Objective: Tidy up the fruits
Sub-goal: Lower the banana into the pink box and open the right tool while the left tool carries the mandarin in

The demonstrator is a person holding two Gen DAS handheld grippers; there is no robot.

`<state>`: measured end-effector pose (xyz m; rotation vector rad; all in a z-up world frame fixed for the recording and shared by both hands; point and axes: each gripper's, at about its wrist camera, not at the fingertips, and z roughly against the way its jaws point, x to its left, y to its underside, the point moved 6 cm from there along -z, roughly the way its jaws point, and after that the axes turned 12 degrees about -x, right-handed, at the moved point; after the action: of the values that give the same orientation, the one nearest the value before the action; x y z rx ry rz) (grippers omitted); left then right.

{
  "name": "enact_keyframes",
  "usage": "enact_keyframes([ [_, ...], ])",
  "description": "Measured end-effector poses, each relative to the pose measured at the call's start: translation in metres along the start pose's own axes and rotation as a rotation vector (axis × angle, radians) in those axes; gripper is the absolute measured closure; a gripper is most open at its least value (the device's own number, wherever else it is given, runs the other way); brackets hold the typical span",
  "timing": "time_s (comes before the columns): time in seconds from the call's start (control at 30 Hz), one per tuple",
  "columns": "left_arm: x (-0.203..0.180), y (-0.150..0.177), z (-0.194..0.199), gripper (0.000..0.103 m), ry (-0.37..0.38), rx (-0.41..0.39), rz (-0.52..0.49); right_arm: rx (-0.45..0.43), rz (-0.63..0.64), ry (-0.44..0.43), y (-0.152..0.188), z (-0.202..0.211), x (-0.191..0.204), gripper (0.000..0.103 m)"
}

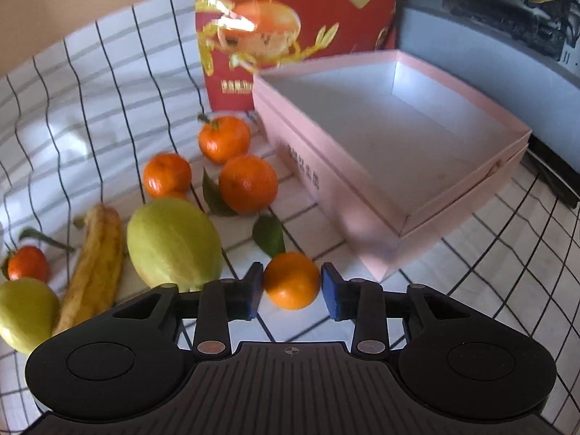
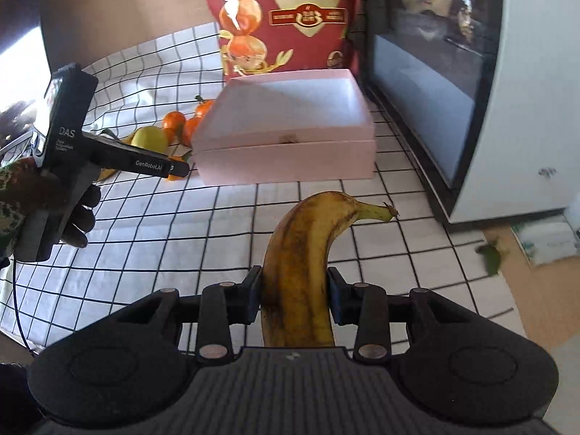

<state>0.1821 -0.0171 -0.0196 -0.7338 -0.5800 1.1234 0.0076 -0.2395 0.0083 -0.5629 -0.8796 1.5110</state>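
Banana (image 2: 297,272) clamped in R gripper (image 2: 294,295); L gripper (image 1: 291,290), "GenRobot.AI", clamping mandarin (image 1: 291,280).

Left wrist view: low over the checked tablecloth (image 1: 108,83), looking forward along the left gripper (image 1: 291,286). Fruit lies close in front and to the left; the open pink box (image 1: 362,195) sits near, ahead-right, one corner turned toward the lens. Red printed bag (image 1: 290,18) stands behind it.

Right wrist view: higher and farther back, looking forward along the right gripper (image 2: 293,295) and down at the cloth (image 2: 174,224). Pink box (image 2: 290,156) is mid-distance, front wall facing the lens, red bag (image 2: 286,18) behind. The left gripper (image 2: 170,168) shows at left from the side.

Shared: box, bag, cloth, the fruit cluster left of the box.
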Motion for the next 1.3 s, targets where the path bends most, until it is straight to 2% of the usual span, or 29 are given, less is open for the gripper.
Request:
enact_keyframes([
  [0.13,-0.002,0.001,0.018,0.065,0.032,-0.024,0.021,-0.019,-0.001,0.007,-0.006,0.005,-0.005,0.067],
  [0.23,-0.007,0.000,0.044,0.065,0.064,-0.067,0.056,-0.062,0.015,-0.019,-0.026,0.002,-0.001,0.067],
  [0.4,-0.023,-0.006,0.079,0.065,0.172,-0.112,0.144,-0.179,0.091,-0.093,-0.087,-0.012,0.016,0.067],
  [0.5,-0.036,-0.007,0.094,0.065,0.212,-0.130,0.150,-0.212,0.093,-0.143,-0.127,-0.046,0.019,0.067],
  [0.6,-0.043,-0.002,0.104,0.065,0.239,-0.130,0.160,-0.148,0.037,-0.183,-0.155,-0.098,0.014,0.067],
  [0.67,-0.042,0.003,0.106,0.065,0.246,-0.122,0.170,-0.094,-0.011,-0.191,-0.161,-0.132,0.009,0.067],
  [0.77,-0.035,0.016,0.106,0.065,0.239,-0.094,0.199,-0.024,-0.017,-0.152,-0.159,-0.180,0.000,0.067],
  [0.9,-0.020,0.030,0.101,0.065,0.218,-0.061,0.258,0.047,0.038,-0.084,-0.148,-0.221,-0.008,0.067],
  [1.1,-0.013,0.036,0.100,0.065,0.214,-0.049,0.275,0.088,0.093,-0.066,-0.148,-0.250,-0.008,0.067],
  [1.3,-0.008,0.034,0.099,0.065,0.210,-0.051,0.277,0.184,0.143,-0.047,-0.145,-0.259,-0.008,0.067],
])
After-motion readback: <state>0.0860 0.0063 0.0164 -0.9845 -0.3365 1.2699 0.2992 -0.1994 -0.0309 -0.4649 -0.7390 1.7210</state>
